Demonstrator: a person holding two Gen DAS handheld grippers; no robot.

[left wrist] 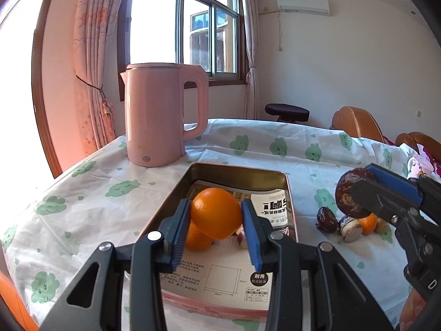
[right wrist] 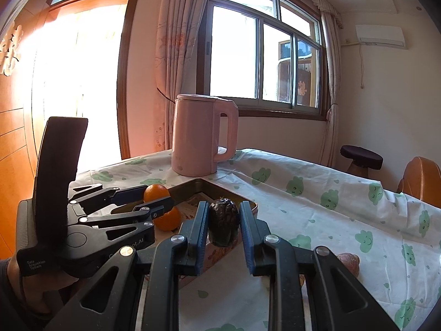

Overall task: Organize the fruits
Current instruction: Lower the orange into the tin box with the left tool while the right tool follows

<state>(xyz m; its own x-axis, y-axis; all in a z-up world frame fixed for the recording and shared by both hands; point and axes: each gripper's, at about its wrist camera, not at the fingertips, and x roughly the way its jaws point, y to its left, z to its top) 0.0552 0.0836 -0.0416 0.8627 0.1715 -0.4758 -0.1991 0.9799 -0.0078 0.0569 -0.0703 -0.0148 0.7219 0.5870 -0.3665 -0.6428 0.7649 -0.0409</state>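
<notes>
Your left gripper (left wrist: 216,220) clamps an orange (left wrist: 215,213) at lower centre over the tin (left wrist: 290,209); your right gripper (right wrist: 223,226) grasps a dark wrinkled fruit (right wrist: 223,224).

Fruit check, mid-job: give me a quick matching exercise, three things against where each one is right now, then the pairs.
Things:
1. top orange
2. dark wrinkled fruit
3. pink kettle

Places:
A. standing on the tablecloth beyond the tin
B. between the left claw's pads, over the tin
C. between the right claw's pads

Pairs: 1-B, 2-C, 3-A
</notes>
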